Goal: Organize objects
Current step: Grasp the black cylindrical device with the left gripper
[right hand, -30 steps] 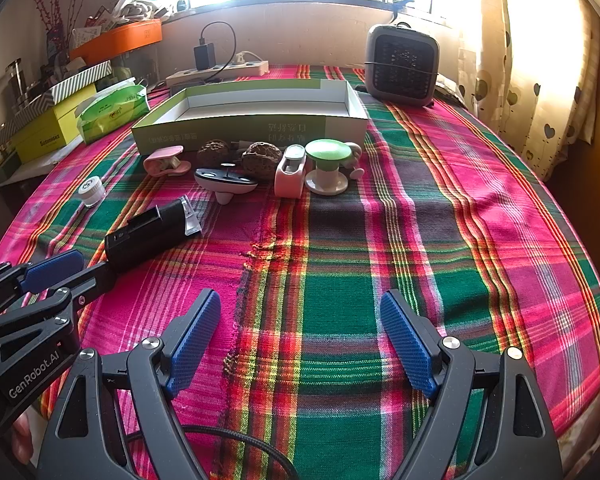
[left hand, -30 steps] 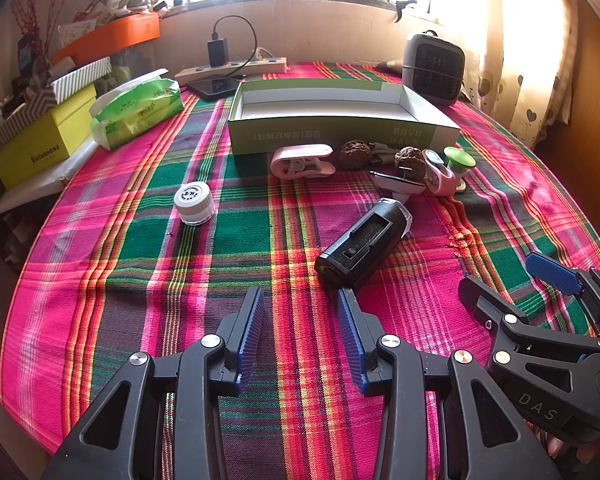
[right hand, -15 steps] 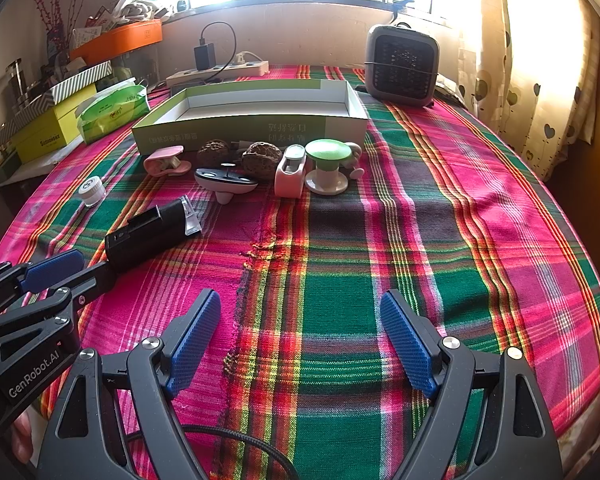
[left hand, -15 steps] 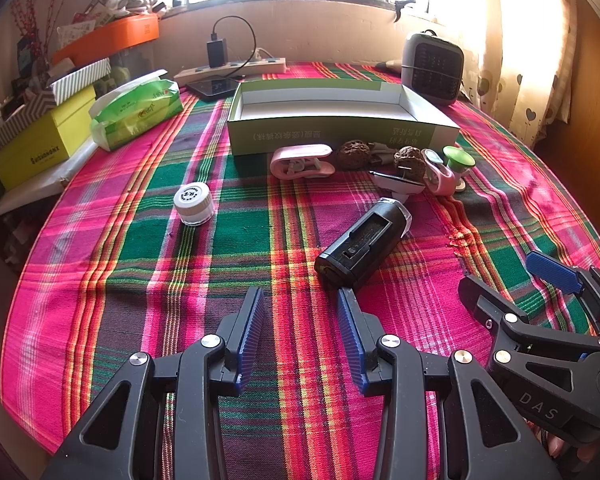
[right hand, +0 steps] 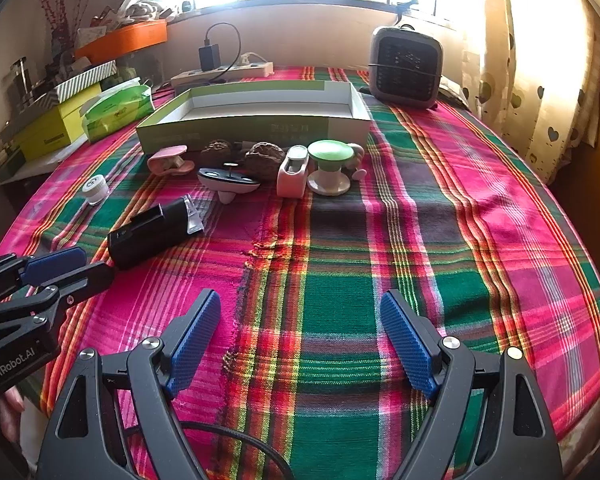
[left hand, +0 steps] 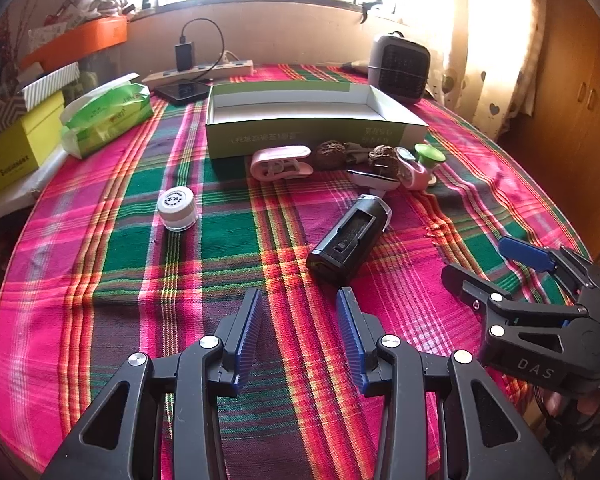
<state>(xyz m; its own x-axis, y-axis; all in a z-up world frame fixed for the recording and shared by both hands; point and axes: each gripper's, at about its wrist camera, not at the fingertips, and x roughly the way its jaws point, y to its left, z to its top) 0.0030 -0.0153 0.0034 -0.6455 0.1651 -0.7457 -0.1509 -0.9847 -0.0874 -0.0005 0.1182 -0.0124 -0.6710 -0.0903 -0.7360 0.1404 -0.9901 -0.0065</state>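
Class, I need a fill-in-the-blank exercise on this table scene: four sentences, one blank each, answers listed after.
1. The green box holds ____.
2. The black device lies nearest the ____ gripper.
3. The jaws of the right gripper are ____.
4. The small jar has a lid coloured ____.

Answers: nothing; left; open; white

"GenRobot.AI" marks the left gripper ("DAS" on the right gripper).
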